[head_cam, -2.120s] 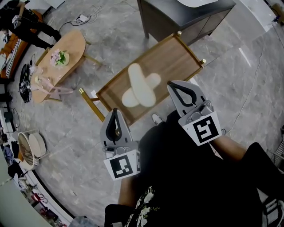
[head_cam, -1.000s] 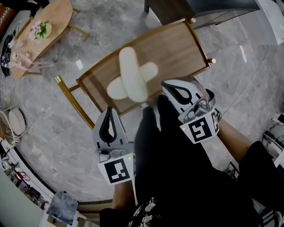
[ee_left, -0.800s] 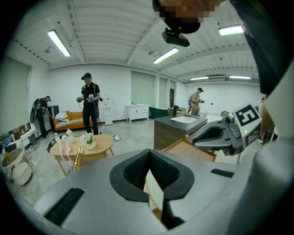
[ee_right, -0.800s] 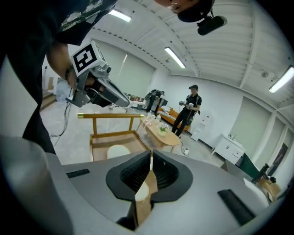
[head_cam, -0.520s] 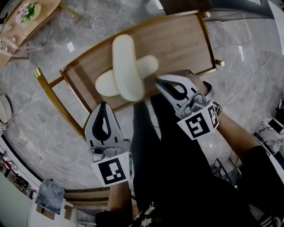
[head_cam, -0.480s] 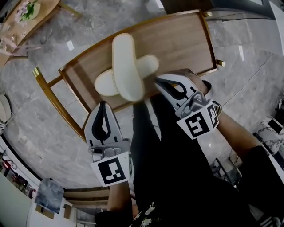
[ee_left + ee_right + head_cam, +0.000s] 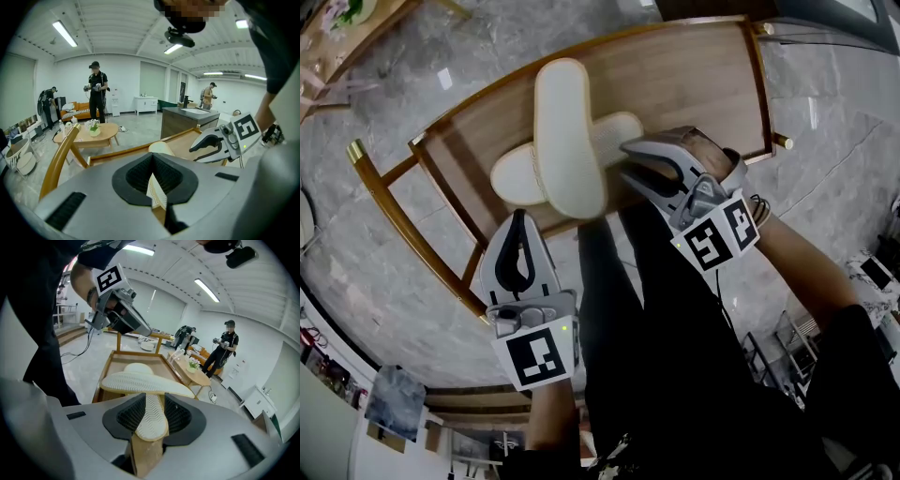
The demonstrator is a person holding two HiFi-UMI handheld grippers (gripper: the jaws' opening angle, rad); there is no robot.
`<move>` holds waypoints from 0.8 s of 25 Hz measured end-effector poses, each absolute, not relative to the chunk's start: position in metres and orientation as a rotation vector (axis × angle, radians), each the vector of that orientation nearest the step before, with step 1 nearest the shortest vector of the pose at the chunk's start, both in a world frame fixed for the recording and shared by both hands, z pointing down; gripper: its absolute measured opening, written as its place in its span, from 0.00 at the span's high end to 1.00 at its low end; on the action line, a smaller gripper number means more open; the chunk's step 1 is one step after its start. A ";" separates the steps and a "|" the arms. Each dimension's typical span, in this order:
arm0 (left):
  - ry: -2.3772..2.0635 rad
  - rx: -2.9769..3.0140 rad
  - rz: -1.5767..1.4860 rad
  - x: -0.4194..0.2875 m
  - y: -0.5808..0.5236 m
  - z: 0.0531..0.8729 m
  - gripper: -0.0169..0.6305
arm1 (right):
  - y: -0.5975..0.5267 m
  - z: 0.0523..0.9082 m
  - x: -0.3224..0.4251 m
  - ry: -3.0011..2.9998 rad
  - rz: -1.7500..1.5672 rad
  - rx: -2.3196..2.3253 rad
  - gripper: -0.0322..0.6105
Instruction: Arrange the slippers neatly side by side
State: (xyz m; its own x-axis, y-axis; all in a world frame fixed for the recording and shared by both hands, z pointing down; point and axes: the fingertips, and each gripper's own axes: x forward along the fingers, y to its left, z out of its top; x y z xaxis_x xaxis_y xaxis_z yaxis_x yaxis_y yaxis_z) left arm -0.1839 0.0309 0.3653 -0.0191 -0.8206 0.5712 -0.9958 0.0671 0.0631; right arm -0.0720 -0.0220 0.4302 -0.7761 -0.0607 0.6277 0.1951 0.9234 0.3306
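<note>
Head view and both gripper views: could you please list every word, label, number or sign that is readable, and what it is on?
No words, brands or numbers are readable in any view.
Marker cube of the left gripper: a black-and-white square code, not lettering.
Marker cube of the right gripper: likewise a code; its jaws have just been opening, the lower slipper between them.
Slippers: plain, no print.

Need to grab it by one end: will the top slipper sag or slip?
The top slipper probably stays fairly stiff: it keeps its shape lying across the lower slipper. Its ribbed sole should grip well. Balanced crosswise, it may pivot if nudged.
</note>
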 end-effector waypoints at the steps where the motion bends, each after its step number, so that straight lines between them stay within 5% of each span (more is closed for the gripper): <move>1: -1.888 1.796 0.502 -0.184 0.031 0.368 0.99 | -0.021 0.435 -0.073 -2.399 -0.519 -0.120 0.80; 20: -1.868 1.739 0.493 -0.185 0.039 0.389 0.99 | -0.013 0.470 -0.108 -2.158 -1.229 -0.548 0.79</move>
